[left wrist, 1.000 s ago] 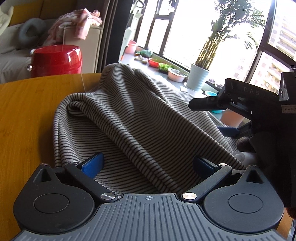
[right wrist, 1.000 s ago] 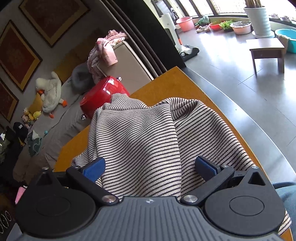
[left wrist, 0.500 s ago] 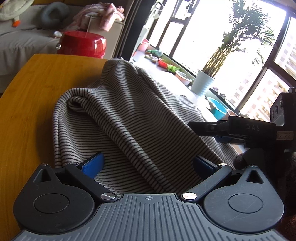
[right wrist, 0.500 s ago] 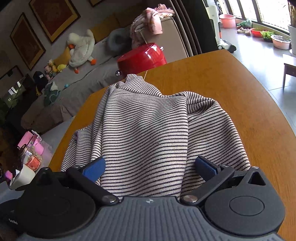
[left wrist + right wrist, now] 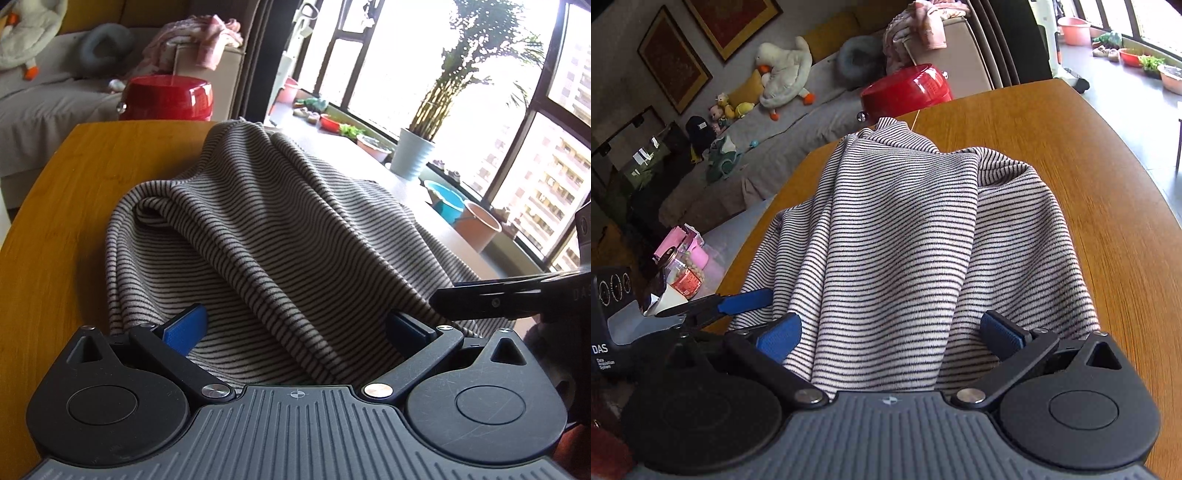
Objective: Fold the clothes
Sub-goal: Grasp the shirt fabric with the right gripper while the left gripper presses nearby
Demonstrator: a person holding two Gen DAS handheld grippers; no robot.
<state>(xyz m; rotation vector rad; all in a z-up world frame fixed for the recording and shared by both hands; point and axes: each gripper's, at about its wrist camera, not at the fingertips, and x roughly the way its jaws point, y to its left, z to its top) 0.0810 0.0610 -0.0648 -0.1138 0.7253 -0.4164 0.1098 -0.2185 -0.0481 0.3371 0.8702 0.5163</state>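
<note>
**Striped top part-folded, lifted at its near edge**

The grey-and-black striped knit top (image 5: 905,236) drapes over the round wooden table (image 5: 1108,206), bunched in loose lengthwise folds, not yet a flat packet. Left gripper (image 5: 295,325) and right gripper (image 5: 890,328) stand wide, cloth running between their fingers; whether they pinch it, I cannot tell.

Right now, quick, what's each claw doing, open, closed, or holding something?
Left claw: open, fingers wide, striped garment draped between them.
Right claw: open, same garment between its fingers, not clamped.

We see daylight blowing out the windows (image 5: 436,74) — glare there, the striped garment (image 5: 280,236) backlit, fisheye bending at edges, both views sharp.
</note>
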